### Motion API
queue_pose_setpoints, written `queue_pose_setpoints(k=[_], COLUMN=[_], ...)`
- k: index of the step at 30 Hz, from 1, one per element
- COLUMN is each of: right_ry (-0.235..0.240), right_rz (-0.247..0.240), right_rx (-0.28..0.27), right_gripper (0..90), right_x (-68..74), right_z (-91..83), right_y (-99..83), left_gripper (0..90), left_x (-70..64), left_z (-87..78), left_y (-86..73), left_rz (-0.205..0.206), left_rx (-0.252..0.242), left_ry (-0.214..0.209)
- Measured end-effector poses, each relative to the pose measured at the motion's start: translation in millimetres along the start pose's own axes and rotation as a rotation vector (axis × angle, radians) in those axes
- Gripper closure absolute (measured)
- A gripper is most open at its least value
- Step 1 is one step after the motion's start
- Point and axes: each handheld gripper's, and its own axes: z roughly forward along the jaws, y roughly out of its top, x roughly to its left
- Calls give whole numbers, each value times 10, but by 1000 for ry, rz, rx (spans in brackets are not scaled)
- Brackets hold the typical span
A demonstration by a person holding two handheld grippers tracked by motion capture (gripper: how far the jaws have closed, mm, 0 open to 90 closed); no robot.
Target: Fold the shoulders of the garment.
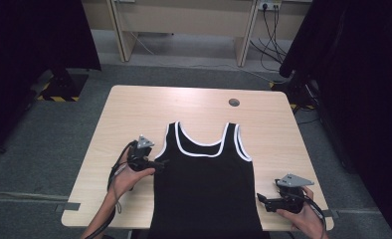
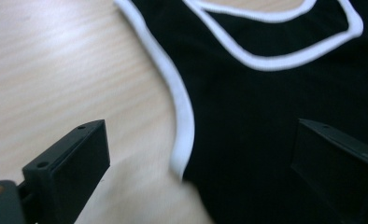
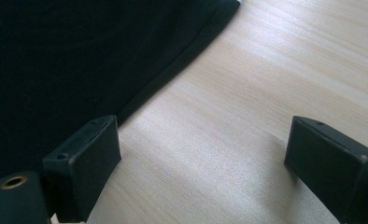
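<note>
Flanking tank top [image 1: 204, 184] (grippers agape)

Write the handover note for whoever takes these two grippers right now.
Left gripper: open, straddling the white-trimmed left armhole edge of the black sleeveless top; nothing gripped.
Right gripper: open, beside the top's right side edge low down, over bare light wooden table.
Top lies flat, neckline away from the person, hem over the near edge.
Done: top spread out. Left: probably grip both edges and fold.
</note>
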Motion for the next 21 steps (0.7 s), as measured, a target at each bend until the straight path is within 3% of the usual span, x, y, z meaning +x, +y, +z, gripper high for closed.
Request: queue_pose_setpoints(k=[4,10,21], right_ry=[0,2,3], right_rz=[-1,-1,-2], right_rx=[0,0,0], right_gripper=[107,107,107], right_x=[-1,-1,-4], right_z=[0,-1,0], right_y=[0,0,1], left_gripper=[44,57,147], left_x=[-10,-24,102], left_z=[136,327,641], left_y=[192,313,592], left_rz=[-4,-8,-40], left_rx=[5,25,46], left_ry=[7,11,50])
